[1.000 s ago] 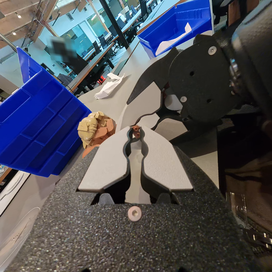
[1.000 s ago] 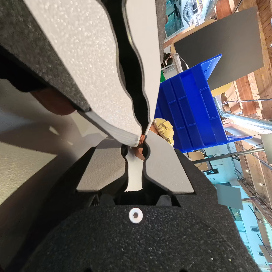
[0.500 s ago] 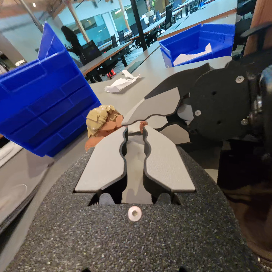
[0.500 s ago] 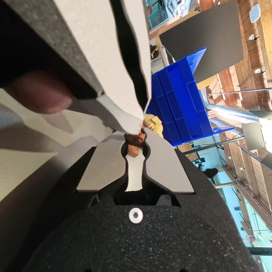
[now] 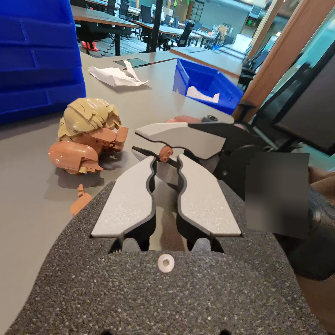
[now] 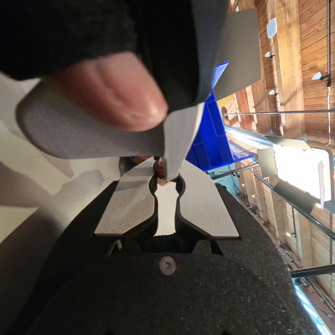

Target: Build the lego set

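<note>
Two tongs meet at frame centre in the left wrist view: the left tongs (image 5: 165, 158) are released, fingers apart, while the right tongs (image 5: 154, 143), entering from the right, are clenched on a small reddish-brown two-stud lego piece (image 5: 165, 155). Left of them on the grey worktop (image 5: 27, 190) lies a tan-and-brown brick-built lego figure (image 5: 87, 136), with a loose brown lego part (image 5: 80, 201) below it. Upper left, large blue plastic bin (image 5: 36, 54); a crumpled white paper (image 5: 117, 76) sits further back.
</note>
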